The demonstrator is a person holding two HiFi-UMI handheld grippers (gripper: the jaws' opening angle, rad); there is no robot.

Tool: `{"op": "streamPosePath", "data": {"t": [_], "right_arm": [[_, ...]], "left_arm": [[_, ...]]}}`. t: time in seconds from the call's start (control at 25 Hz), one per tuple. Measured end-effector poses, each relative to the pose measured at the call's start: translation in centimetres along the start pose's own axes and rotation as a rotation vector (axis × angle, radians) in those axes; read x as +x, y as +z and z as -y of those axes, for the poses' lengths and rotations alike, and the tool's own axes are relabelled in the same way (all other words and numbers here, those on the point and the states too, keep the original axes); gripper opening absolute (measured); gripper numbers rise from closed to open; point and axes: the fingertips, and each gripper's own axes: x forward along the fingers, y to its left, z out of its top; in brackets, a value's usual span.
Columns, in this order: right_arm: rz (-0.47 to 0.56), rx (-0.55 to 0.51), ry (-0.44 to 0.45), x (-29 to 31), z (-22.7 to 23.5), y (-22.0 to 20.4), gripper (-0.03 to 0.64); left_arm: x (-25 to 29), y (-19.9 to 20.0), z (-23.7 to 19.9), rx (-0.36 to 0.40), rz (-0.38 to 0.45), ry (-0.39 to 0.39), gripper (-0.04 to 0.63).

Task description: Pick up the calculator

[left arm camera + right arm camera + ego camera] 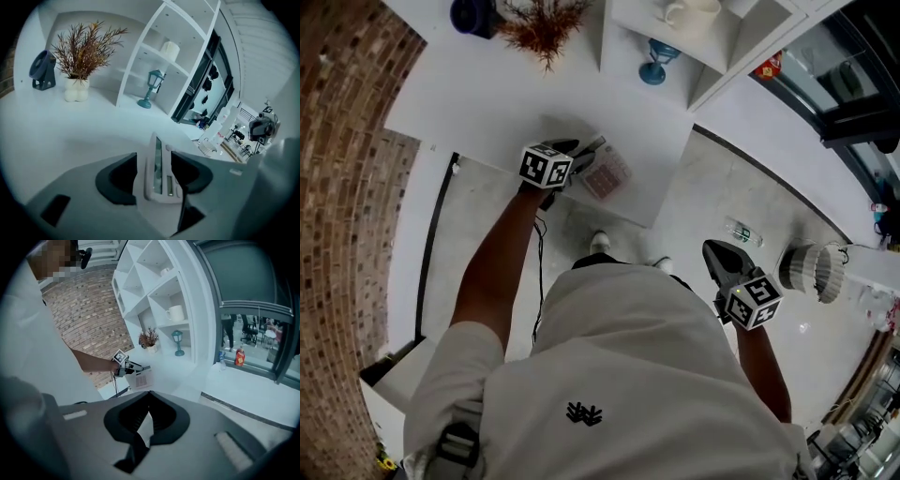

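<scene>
The calculator (607,172) lies flat on the white table (487,103), near its front edge. It is pale, with a display and rows of keys. My left gripper (581,148) reaches over the table to its left end. In the left gripper view the calculator (158,171) shows end-on between the wide jaws of the left gripper (153,155), with a gap at the left pad. My right gripper (712,248) hangs off the table at my right side, over the floor. Seen from its own camera, the right gripper (150,393) has its tips together and holds nothing. That view shows the calculator (141,379) far off.
At the back of the table stand a dried plant in a white vase (77,61), a dark blue fan (42,70) and a teal lamp (152,86). A white shelf unit holds a mug (689,11). A bottle (741,232) lies on the floor.
</scene>
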Motion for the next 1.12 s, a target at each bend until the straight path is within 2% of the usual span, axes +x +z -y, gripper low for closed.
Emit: {"op": "streamPosePath", "data": {"t": [0.2,0.28,0.44,0.56,0.8,1.12], "right_arm": [[-0.006,0.02,-0.036,0.0,-0.1,-0.1,0.012],[-0.014,0.036,-0.048,-0.3,0.3,-0.5,0.012],[-0.019,0.067,-0.06,-0.2,0.9,-0.8,0.012],[-0.018,0.057,-0.041,0.2,0.5,-0.5,0.012],[-0.023,0.056,-0.018,0.3,0.5,-0.7,0.012],[-0.001,0.013,0.028,-1.5,1.0,-1.3,0.012]], "left_arm": [[1.2,-0.4,0.0,-0.045,-0.029,-0.07,0.177],[1.5,-0.2,0.3,-0.071,-0.033,-0.095,0.129],[1.9,0.2,0.8,-0.192,-0.007,-0.165,0.086],[1.5,0.3,1.1,-0.234,0.027,-0.181,0.075],[0.5,1.2,1.8,-0.262,0.083,-0.178,0.058],[-1.7,2.4,2.7,-0.31,0.185,-0.088,0.058]]}}
